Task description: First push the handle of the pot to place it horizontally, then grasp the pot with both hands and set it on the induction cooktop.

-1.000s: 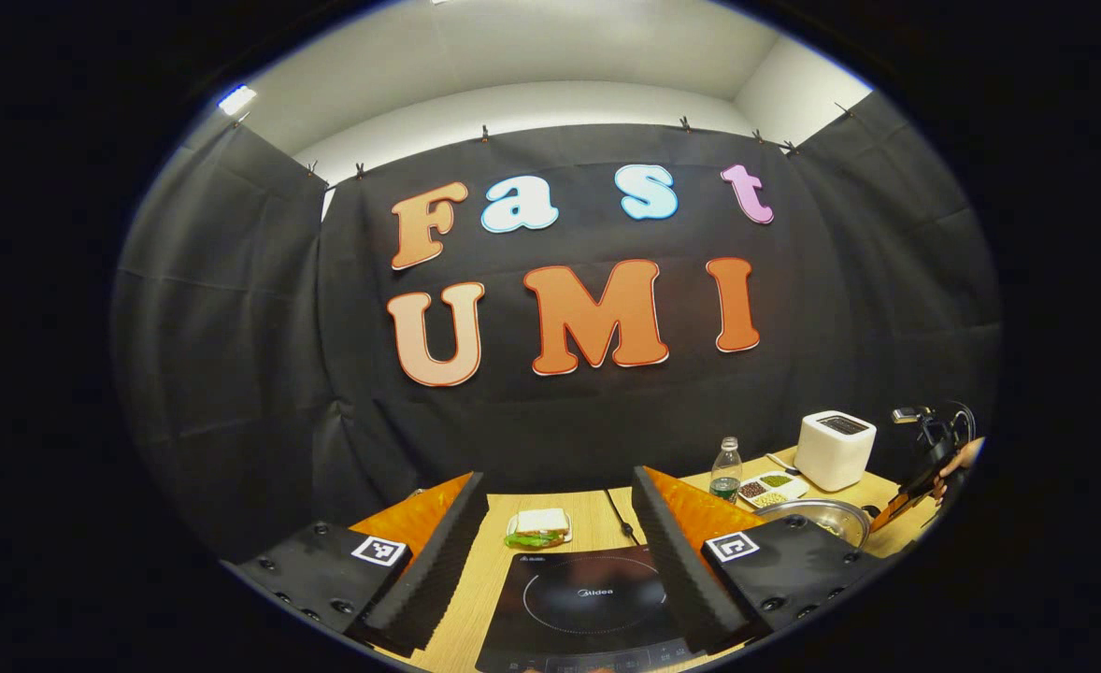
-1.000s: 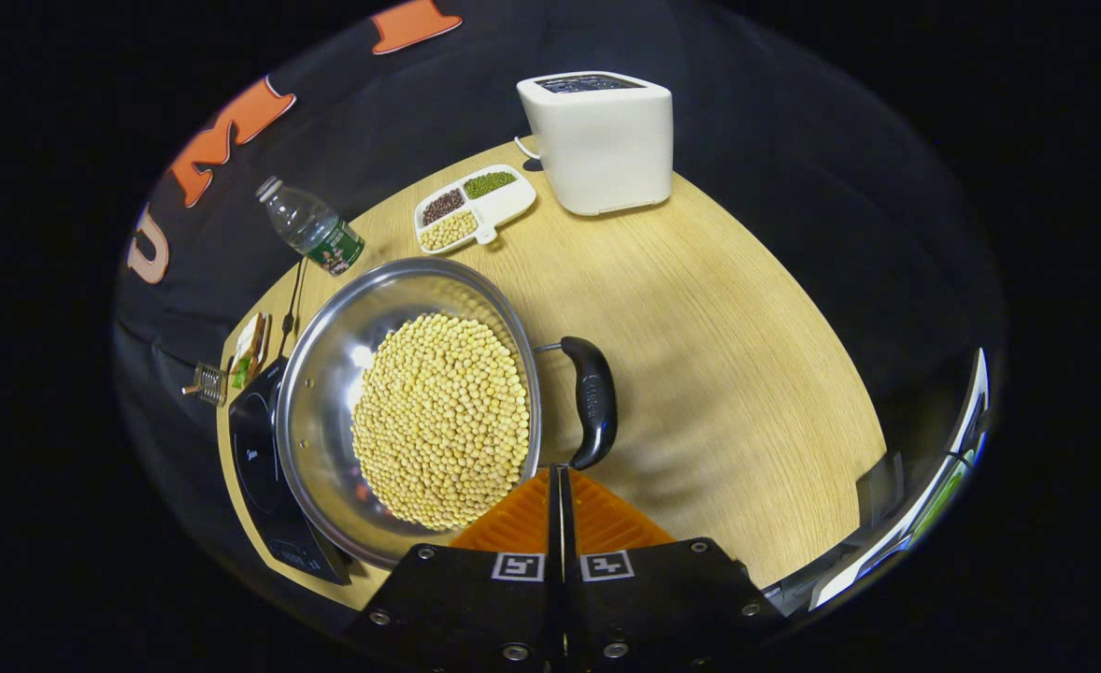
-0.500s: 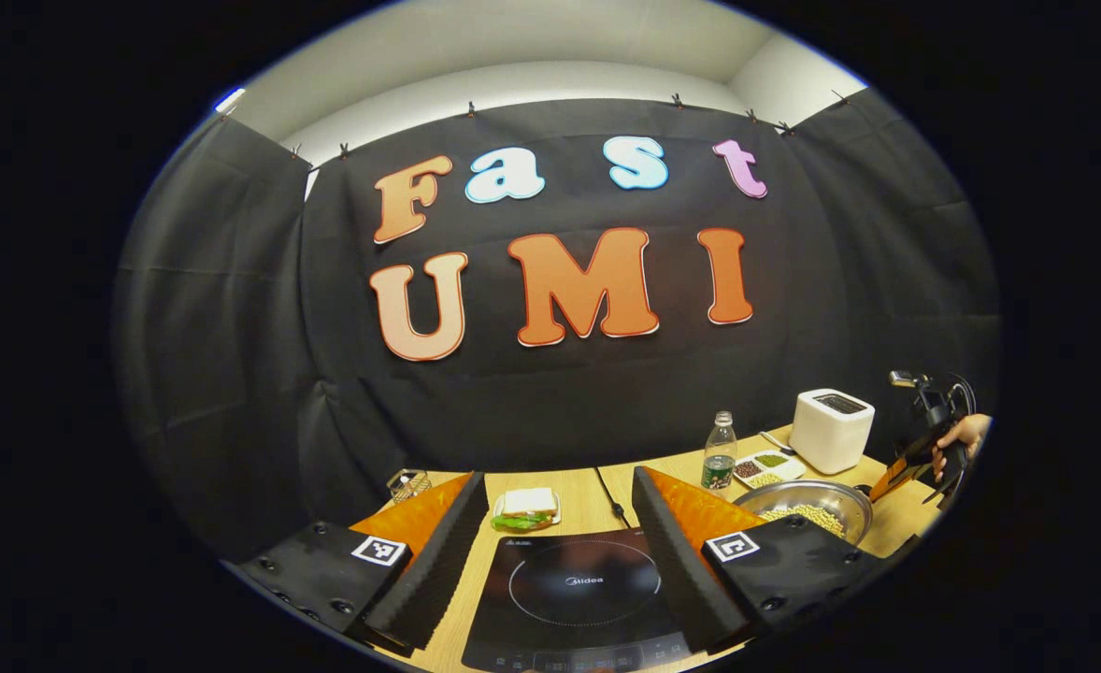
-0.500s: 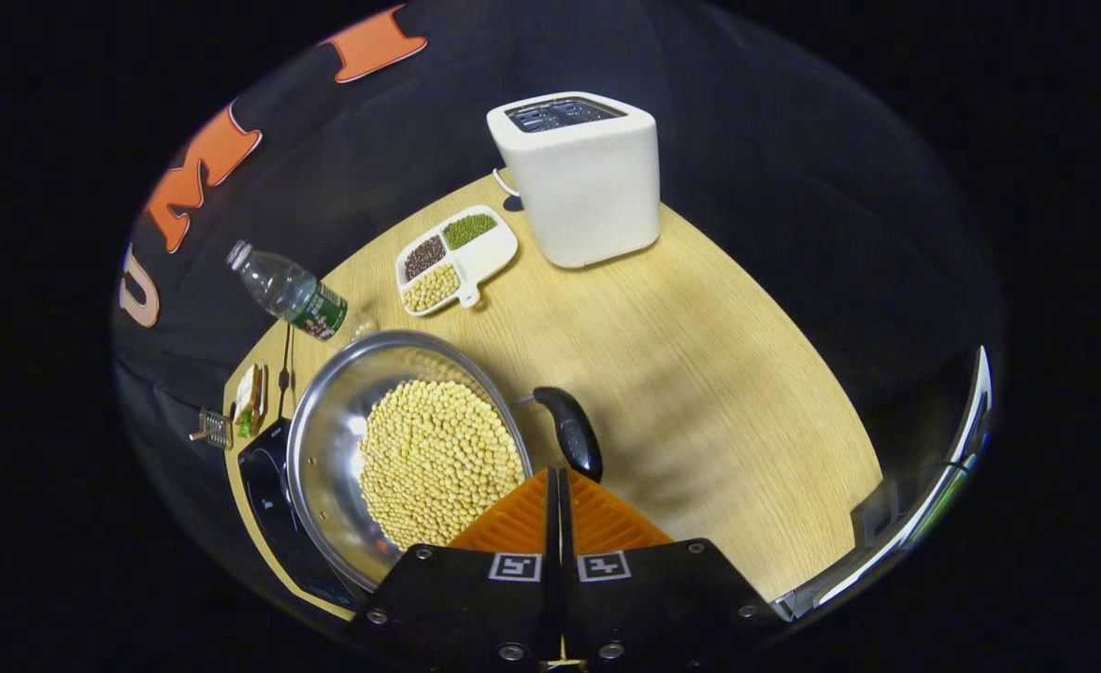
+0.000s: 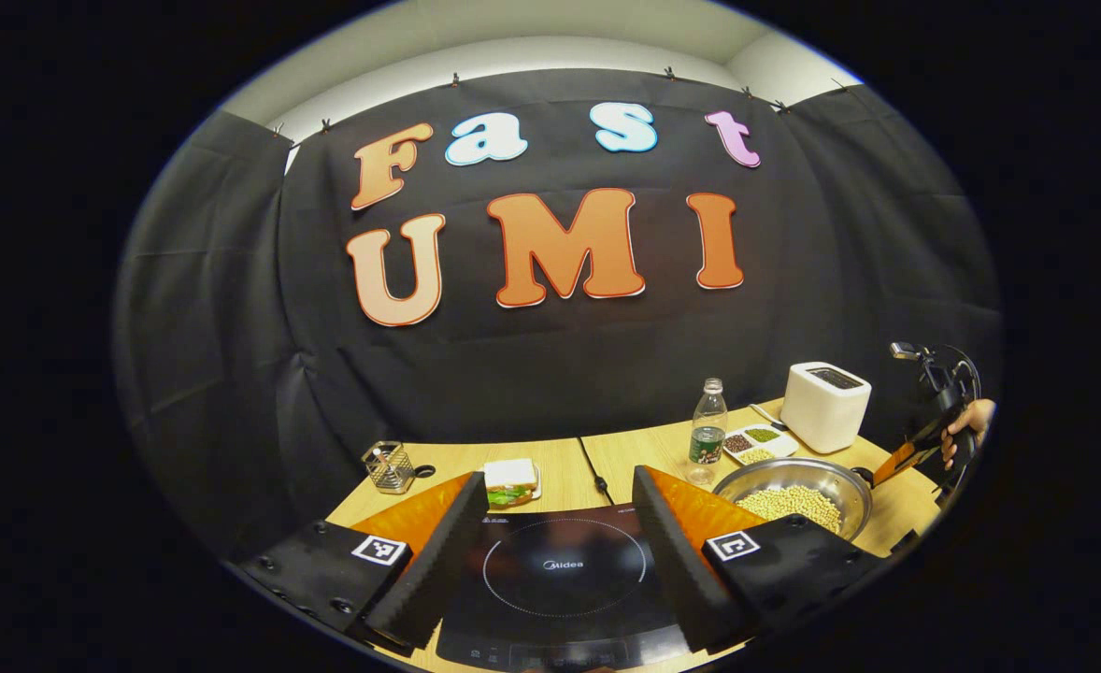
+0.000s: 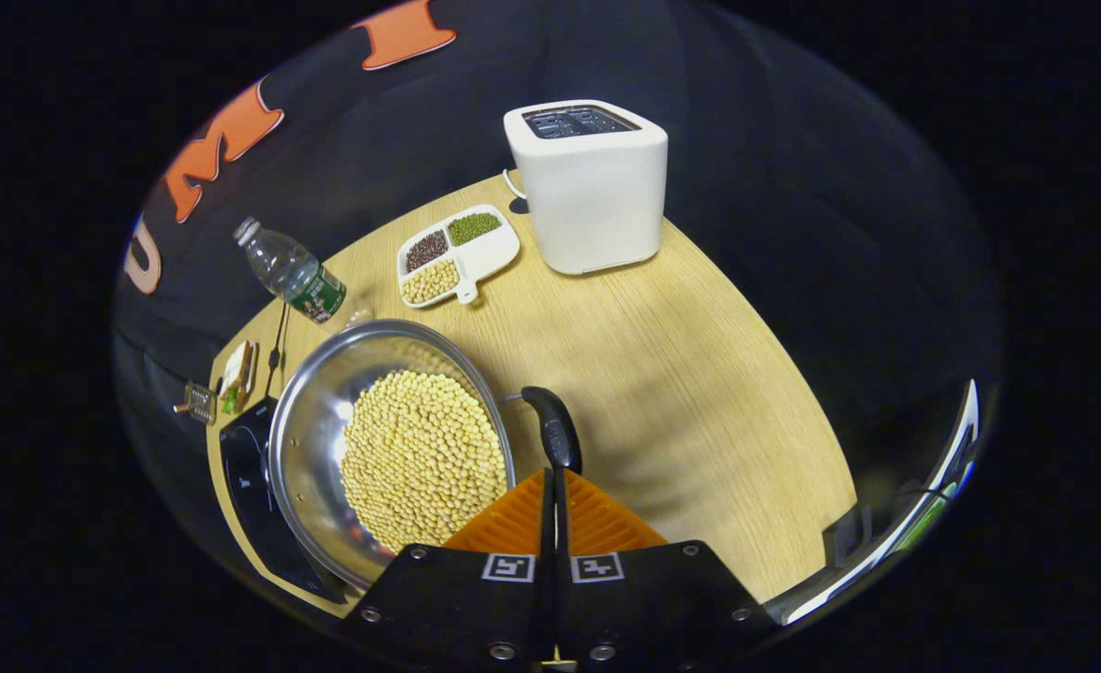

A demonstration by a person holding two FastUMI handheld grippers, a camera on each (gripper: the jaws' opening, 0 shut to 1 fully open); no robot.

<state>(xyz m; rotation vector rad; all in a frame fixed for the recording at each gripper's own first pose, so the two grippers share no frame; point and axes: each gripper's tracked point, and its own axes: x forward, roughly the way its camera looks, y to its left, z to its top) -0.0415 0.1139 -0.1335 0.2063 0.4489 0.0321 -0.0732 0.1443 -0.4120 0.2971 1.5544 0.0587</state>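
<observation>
Nearest in the right gripper view, the right gripper has its orange jaws pressed together with nothing between them, their tips at the near end of the black pot handle. At its 10 o'clock sits the round stainless-steel pot full of pale yellow beans, resting on the light wooden counter just beside the flat black induction cooktop. In the left gripper view, the left gripper hangs above that cooktop, jaws wide apart and empty. Farther back, at 12 o'clock from the pot, stand a clear plastic water bottle, a white divided dish of beans and a white boxy toaster.
</observation>
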